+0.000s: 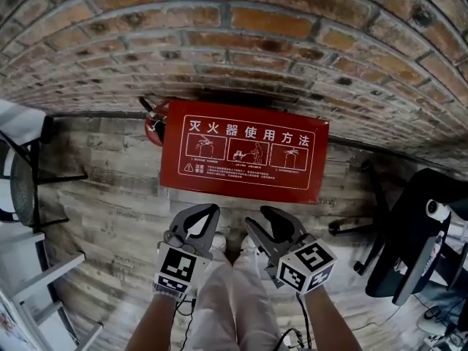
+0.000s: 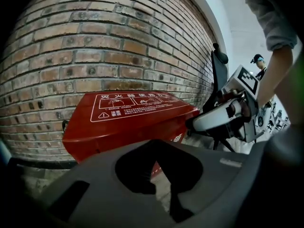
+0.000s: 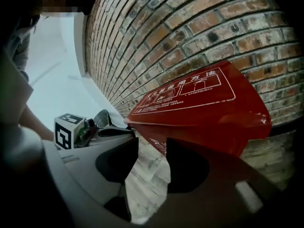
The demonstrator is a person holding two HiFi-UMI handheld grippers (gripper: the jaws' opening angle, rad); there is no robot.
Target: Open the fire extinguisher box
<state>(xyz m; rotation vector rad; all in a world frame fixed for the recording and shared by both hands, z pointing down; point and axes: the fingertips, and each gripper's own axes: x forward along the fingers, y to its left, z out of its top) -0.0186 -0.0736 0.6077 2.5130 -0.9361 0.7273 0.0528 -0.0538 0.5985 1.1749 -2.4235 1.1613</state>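
Since the red fire extinguisher box (image 1: 245, 152) sits closed at 12 o'clock by the brick wall (image 1: 219, 42), w/ my right gripper (image 1: 272, 219) wide & empty and left gripper (image 1: 210, 212) nearly pinched, empty, I'd judge its lid (image 1: 241, 134) stiff, slick, light-ish: hook the 6 o'clock front lip.

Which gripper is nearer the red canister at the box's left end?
Left. The left gripper is in front of the box's left half, diagonally off the red canister; the right gripper is farther right, near the box's middle.
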